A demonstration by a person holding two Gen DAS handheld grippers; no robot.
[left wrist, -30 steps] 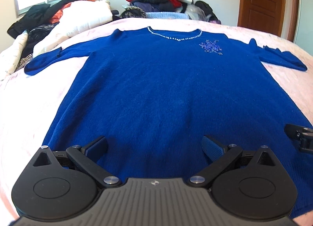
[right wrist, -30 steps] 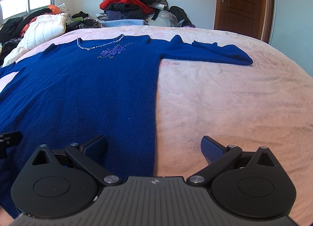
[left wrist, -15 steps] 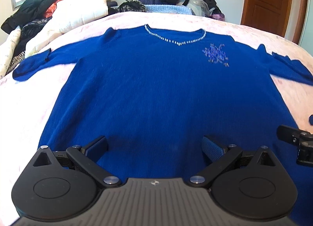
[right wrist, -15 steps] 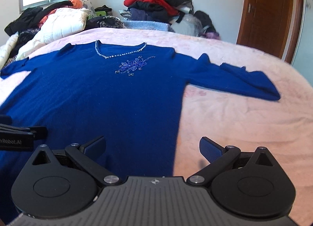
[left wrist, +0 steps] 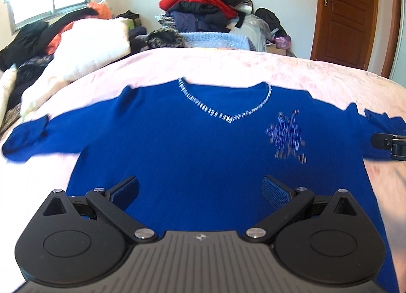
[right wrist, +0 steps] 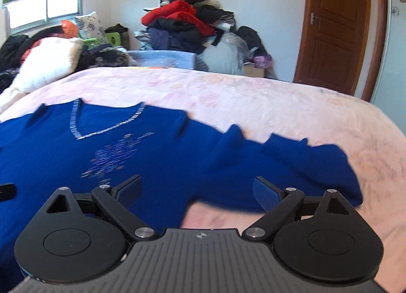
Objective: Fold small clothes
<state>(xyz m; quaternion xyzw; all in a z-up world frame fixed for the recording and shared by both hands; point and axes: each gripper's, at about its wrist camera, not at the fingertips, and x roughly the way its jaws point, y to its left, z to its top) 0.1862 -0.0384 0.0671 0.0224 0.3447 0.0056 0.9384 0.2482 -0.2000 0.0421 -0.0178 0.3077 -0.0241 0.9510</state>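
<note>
While both grippers travel up the garment toward its neckline, the view has shifted since a second ago: then the hem and lower body of the blue sweater [left wrist: 203, 145] filled the space ahead of the fingers, now the V-neck trim [left wrist: 225, 115] and the beaded flower motif [left wrist: 288, 135] lie just beyond them. Left gripper [left wrist: 200, 189]: fingers spread wide, nothing between them, only sweater body beneath and ahead. Right gripper [right wrist: 196, 191]: fingers spread, and they have just been closing a little; nothing is between the pads, which hover over the armpit and the right sleeve [right wrist: 291, 166]. That sleeve lies just past the right-hand fingertip, stretched outward on the pink bedspread [right wrist: 253, 95], its upper edge rumpled. The far sleeve [left wrist: 28, 140] runs well off to the left of the left fingers.

Judgement: no fold made yet; the sweater lies flat, face up. The move upward reads as repositioning for a sleeve or shoulder pinch, the right side likely first.

Around: heaped clothes [left wrist: 203, 6] beyond the bed, well clear of both grippers; white pillow [left wrist: 94, 44] and dark garments off to the left; wooden door [right wrist: 337, 26] far right. Nothing lies on the sweater itself. Ripples along the right sleeve may spoil a clean crease.
</note>
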